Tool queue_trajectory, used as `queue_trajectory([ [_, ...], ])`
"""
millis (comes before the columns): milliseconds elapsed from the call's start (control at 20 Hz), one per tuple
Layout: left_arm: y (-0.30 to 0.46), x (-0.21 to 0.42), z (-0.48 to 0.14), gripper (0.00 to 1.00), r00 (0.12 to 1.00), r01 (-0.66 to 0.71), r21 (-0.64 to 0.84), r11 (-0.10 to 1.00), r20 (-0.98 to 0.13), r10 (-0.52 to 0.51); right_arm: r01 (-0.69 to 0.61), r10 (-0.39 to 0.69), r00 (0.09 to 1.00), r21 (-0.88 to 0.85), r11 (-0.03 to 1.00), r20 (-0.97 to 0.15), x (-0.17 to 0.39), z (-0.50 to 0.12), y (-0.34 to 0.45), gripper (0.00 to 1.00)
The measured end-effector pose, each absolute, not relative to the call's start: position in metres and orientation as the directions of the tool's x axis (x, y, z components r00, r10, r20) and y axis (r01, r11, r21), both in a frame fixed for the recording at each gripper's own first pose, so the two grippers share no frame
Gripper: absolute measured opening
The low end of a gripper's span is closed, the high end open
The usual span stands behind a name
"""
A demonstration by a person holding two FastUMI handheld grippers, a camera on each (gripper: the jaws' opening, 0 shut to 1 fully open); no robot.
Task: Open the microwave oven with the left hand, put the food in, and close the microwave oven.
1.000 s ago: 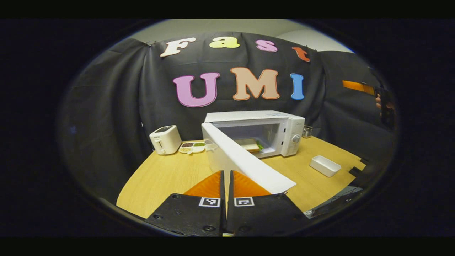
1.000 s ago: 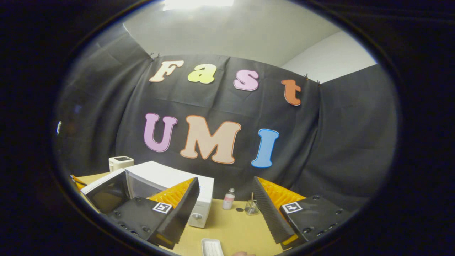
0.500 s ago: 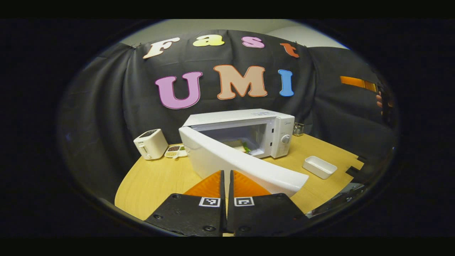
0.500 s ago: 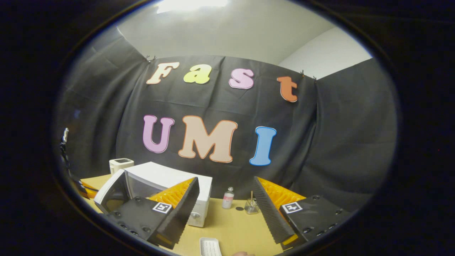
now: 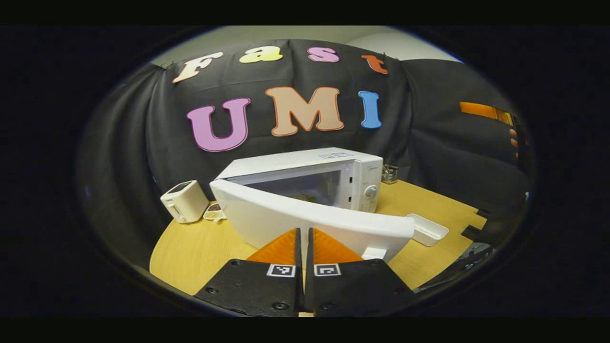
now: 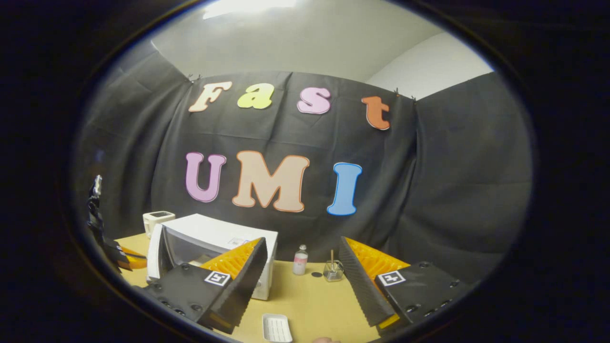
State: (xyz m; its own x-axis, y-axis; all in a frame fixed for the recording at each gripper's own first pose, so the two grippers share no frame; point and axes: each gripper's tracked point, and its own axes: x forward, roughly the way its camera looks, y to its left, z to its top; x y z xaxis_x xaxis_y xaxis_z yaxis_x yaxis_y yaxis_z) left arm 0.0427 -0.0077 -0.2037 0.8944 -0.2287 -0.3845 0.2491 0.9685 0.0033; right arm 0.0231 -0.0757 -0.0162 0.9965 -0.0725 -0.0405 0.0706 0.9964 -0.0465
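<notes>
The left gripper (image 5: 303,233) has its two fingers pressed together, nothing between them, pointing toward 12 o'clock. The right gripper (image 6: 301,257) is held level with its fingers spread wide, one at 8 o'clock, the other at 4 o'clock, gripping nothing. A hand (image 5: 513,141) shows at 3 o'clock in the left gripper view.

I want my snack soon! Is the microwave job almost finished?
Nearly. The food already lies inside the white microwave oven. The shut left gripper is at the half-closed white door. The door isn't latched yet. The open right gripper holds nothing.
</notes>
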Motion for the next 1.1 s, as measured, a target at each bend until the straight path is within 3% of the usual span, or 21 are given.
queue_trajectory([
  [1100, -0.064, 0.131, -0.213, 0.0, 0.884, 0.325, 0.072, 0.943, -0.378, -0.276, 0.04, -0.04, 0.996, 0.006, 0.999, -0.076, 0.021, -0.038, -0.101, 0.96],
])
